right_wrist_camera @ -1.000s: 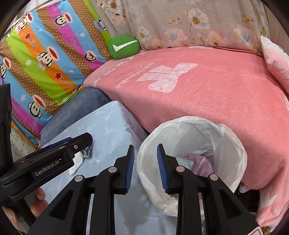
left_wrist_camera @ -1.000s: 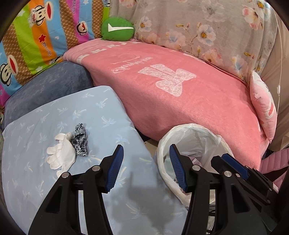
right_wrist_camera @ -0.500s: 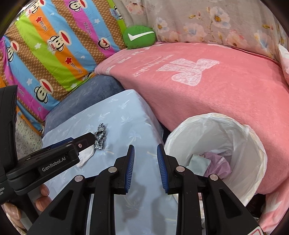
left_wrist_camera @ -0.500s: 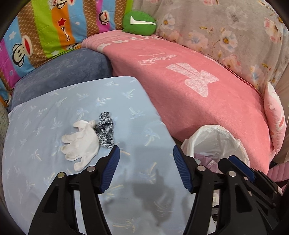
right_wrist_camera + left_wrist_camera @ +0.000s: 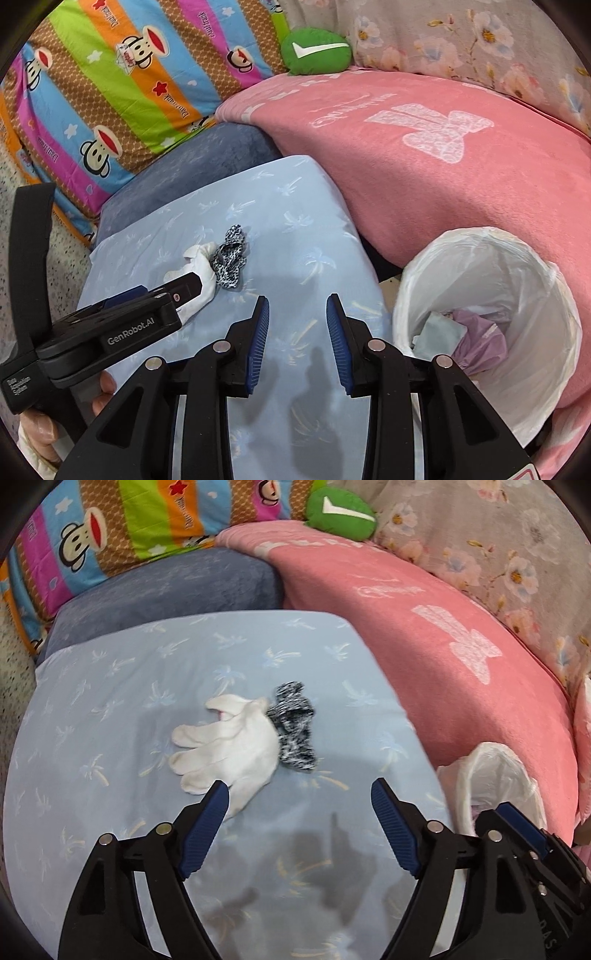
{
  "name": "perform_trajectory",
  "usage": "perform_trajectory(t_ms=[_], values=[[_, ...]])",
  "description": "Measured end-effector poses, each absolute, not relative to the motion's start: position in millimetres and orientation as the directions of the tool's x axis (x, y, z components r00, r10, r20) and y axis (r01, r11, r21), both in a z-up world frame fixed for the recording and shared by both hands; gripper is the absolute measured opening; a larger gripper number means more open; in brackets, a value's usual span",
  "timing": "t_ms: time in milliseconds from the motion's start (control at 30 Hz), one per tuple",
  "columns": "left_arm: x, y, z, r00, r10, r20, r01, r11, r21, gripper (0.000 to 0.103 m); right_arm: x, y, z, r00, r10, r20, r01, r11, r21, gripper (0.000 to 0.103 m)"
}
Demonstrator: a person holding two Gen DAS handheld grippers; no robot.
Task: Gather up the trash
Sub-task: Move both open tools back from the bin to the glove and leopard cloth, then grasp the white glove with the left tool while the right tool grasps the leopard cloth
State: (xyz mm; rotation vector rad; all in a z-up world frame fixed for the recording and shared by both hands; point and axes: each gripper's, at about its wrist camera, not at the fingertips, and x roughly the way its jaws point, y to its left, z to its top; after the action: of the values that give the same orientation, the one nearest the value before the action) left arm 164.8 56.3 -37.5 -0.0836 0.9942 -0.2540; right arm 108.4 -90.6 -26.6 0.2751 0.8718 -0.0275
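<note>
Bin (image 5: 491, 258) already holds some scraps — white glove (image 5: 236, 749) and speckled rag (image 5: 293, 725) still on the blue cushion (image 5: 110, 686), both tongs empty, left tongs (image 5: 299, 797) and right tongs (image 5: 297, 314) opening.

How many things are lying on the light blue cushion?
2. A white glove lies mid-cushion; a black-and-white speckled cloth touches it on the side nearer the bin. Something small could hide under them.

"GenRobot.AI" reads in white on my left gripper (image 5: 177, 295) body, lower left of the right wrist view. Small white print on its handle is too small to read. Script on the striped monkey cushion (image 5: 110, 92) and pink blanket (image 5: 424, 147) is illegible.
</note>
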Motion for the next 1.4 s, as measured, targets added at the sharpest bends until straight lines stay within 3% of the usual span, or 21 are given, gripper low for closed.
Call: perform_trajectory(t_ms=[533, 667, 767, 867, 1400], values=[[206.0, 93.5, -89.8, 0.429, -0.238, -0.871, 0.072, 0.971, -0.23, 0.075, 172.9, -45.1, -66.4, 0.568, 0.127, -0.813, 0.081, 0.975, 0.208, 0.033], [214.4, 98.8, -95.8, 0.42, -0.254, -0.871, 0.081, 0.967, -0.243, 0.056, 187.4, -36.3, -73.9, 0.556, 0.132, -0.821, 0.074, 0.976, 0.207, 0.033], [218.5, 103.4, -95.8, 0.42, -0.261, -0.869, 0.103, 0.965, -0.24, 0.028, 198.9, -27.5, -80.5, 0.543, 0.14, -0.828, 0.064, 0.976, 0.207, 0.033], [223.8, 113.7, -95.6, 0.411, -0.286, -0.865, 0.098, 0.958, -0.27, 0.014, 210.5, -18.3, -85.3, 0.534, 0.151, -0.832, 0.051, 0.976, 0.21, 0.033], [234.5, 148.4, -98.8, 0.435, -0.244, -0.867, 0.019, 0.965, -0.262, 0.012, 255.3, 13.0, -118.1, 0.478, 0.17, -0.862, 0.027, 0.978, 0.207, 0.031]])
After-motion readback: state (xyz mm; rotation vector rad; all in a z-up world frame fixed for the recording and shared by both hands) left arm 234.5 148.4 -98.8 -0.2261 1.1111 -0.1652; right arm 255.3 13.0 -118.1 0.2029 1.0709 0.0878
